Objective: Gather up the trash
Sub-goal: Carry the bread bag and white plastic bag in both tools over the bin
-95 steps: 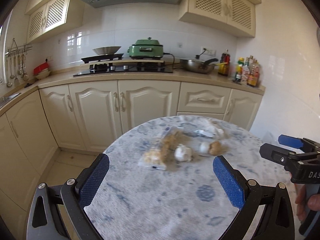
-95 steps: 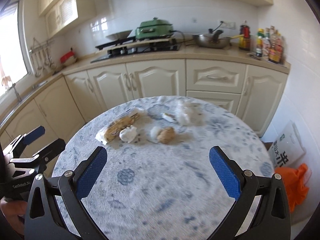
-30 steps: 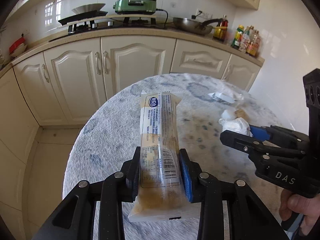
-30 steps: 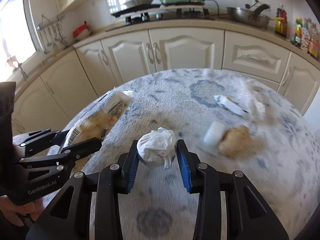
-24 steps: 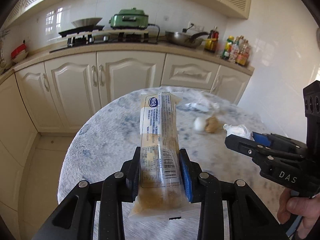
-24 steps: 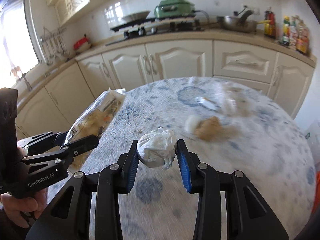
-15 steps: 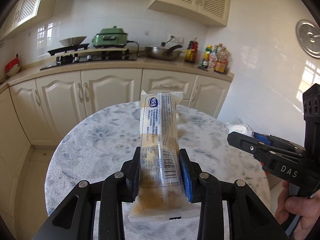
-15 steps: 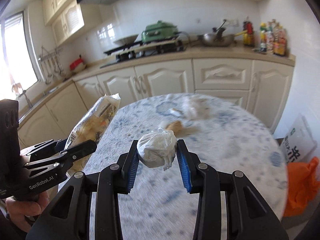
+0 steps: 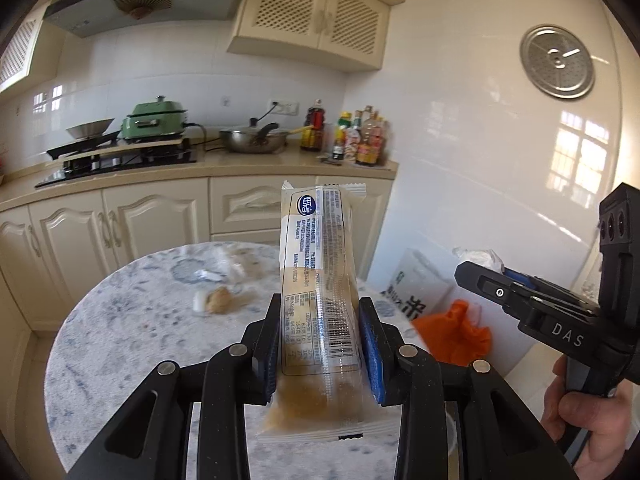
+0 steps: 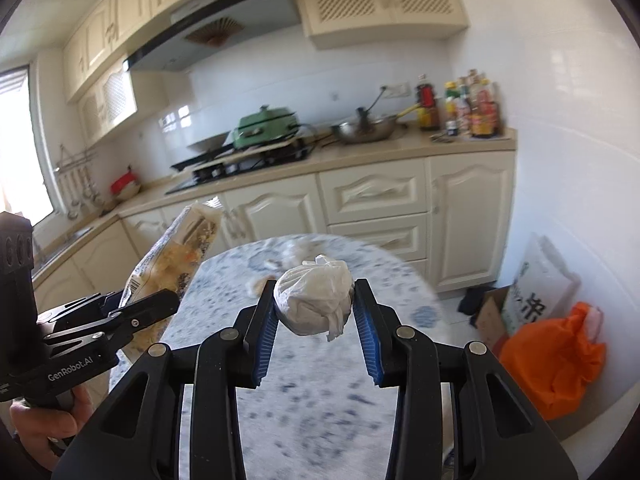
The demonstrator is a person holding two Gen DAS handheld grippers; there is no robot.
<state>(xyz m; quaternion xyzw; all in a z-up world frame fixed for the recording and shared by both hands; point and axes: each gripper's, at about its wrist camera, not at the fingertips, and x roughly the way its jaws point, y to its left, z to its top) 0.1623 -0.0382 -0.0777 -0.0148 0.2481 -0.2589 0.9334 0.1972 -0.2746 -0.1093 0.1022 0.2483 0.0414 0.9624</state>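
Note:
My left gripper (image 9: 320,312) is shut on a long clear snack wrapper (image 9: 318,264) with brown crumbs at its bottom, held upright above the round table (image 9: 120,344). My right gripper (image 10: 314,300) is shut on a crumpled white tissue ball (image 10: 314,300), also lifted off the table (image 10: 320,400). In the right wrist view the wrapper (image 10: 176,248) shows at the left in the other gripper. More trash lies on the table: a brownish lump with a white piece (image 9: 214,300) and a blurred clear wrapper (image 9: 224,264) behind it.
An orange bag (image 10: 556,360) and a white printed sack (image 10: 540,284) sit on the floor at the right, by a cardboard box (image 10: 490,312). Cream cabinets (image 9: 120,224) and a counter with stove, pan and bottles stand behind. A hand (image 9: 580,412) grips the right tool.
Both grippers have risen and swung rightward with the wrapper and the tissue ball still held. The table has dropped lower in view, and the orange bag and white sack have come into sight.

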